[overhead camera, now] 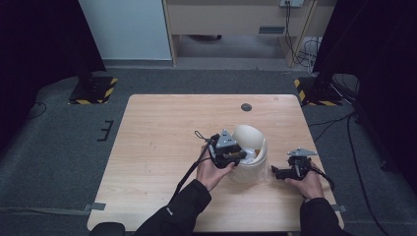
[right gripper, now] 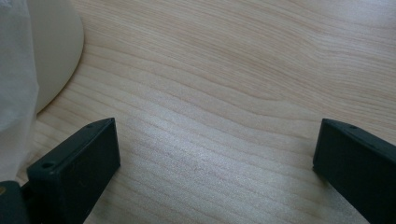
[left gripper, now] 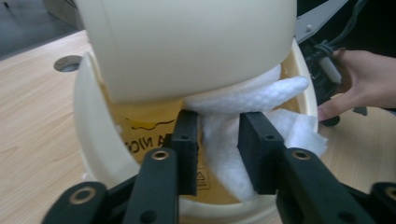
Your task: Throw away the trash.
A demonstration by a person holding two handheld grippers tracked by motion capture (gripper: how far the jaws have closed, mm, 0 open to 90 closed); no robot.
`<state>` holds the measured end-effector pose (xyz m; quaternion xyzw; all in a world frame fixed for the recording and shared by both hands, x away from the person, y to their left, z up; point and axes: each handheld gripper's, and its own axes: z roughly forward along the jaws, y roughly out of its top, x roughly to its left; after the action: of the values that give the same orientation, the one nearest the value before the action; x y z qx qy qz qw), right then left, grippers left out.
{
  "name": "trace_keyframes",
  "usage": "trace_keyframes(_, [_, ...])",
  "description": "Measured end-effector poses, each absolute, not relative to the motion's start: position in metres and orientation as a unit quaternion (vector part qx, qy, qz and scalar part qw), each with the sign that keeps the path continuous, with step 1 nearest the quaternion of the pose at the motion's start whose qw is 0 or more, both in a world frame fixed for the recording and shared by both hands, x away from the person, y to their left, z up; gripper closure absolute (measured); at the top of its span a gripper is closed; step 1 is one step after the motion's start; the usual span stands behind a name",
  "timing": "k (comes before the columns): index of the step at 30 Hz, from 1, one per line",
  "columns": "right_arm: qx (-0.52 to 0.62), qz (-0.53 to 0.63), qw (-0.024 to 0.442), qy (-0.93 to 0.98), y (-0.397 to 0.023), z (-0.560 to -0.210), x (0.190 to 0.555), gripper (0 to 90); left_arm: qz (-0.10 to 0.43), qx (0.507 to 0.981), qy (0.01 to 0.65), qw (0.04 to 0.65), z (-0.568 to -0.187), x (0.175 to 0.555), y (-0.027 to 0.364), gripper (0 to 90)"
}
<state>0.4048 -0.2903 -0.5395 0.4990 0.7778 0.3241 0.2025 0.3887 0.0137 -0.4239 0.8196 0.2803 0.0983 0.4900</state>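
Note:
A cream round bin with a domed swing lid stands on the wooden table. White tissue lies in the bin's mouth under the tilted lid. My left gripper reaches into that mouth. Its jaws stand a little apart, with a strip of the tissue hanging between them and no pad pressing on it. My right gripper rests low on the table just right of the bin. Its jaws are wide open over bare wood, with the bin's wall at their left.
A round cable hole sits near the table's far edge. The person's right hand shows behind the bin. Black stands with yellow-striped bases flank the table's far corners on the carpet.

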Motion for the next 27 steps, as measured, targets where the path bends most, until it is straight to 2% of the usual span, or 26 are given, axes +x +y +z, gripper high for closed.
trace_keyframes(3, [0.498, 0.324, 0.203, 0.778, -0.29, -0.54, 0.405, 0.7, 0.099, 0.823, 0.281, 0.484, -0.424, 0.388, 0.011, 53.4])
trace_keyframes(5, [0.499, 0.324, 0.202, 0.778, -0.29, -0.539, 0.405, 0.7, 0.096, 0.821, 0.283, 0.486, -0.424, 0.388, 0.011, 52.0])
trace_keyframes(27, [0.5, 0.325, 0.202, 0.777, -0.29, -0.539, 0.405, 0.7, 0.066, 0.818, 0.306, 0.482, -0.414, 0.378, 0.029, 46.1])
